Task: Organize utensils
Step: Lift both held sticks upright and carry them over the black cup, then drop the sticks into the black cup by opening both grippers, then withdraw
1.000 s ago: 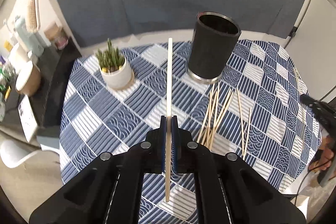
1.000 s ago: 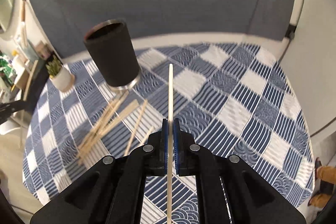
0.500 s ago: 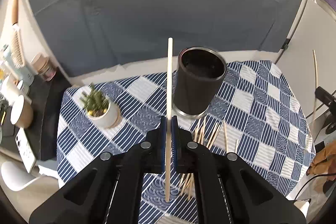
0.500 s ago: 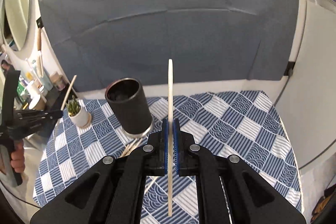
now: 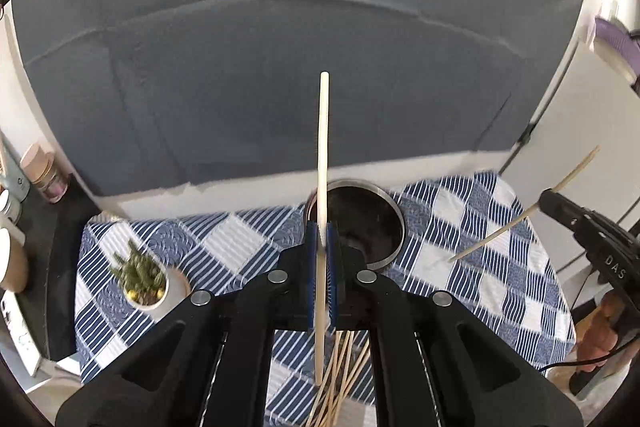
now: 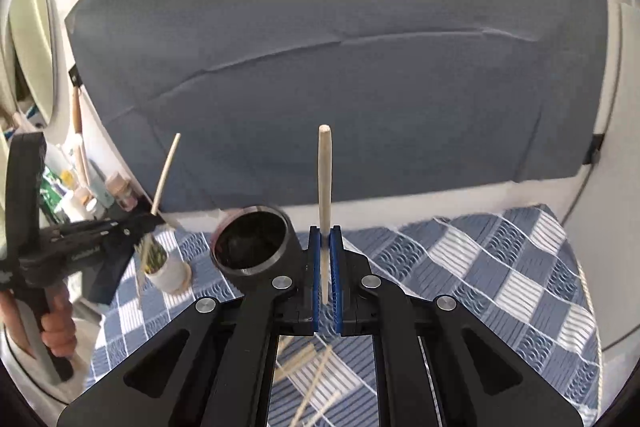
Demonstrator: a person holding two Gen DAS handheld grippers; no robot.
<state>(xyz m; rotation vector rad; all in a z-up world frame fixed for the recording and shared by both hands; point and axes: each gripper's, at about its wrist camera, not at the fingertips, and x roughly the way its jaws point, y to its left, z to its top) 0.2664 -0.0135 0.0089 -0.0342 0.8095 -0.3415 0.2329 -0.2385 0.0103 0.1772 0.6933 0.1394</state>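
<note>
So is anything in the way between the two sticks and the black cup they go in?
Nothing visible blocks them. The left gripper holds one chopstick just in front of the black cup, whose mouth is open. The right gripper holds its chopstick beside the cup, with only air between.

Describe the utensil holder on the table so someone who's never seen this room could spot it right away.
Find the table with the blue-and-white checked cloth before the grey backdrop. Near its far edge, right of the small potted plant, stands a dark cylindrical holder. It alone is tall, black and open-topped with a metal rim.
</note>
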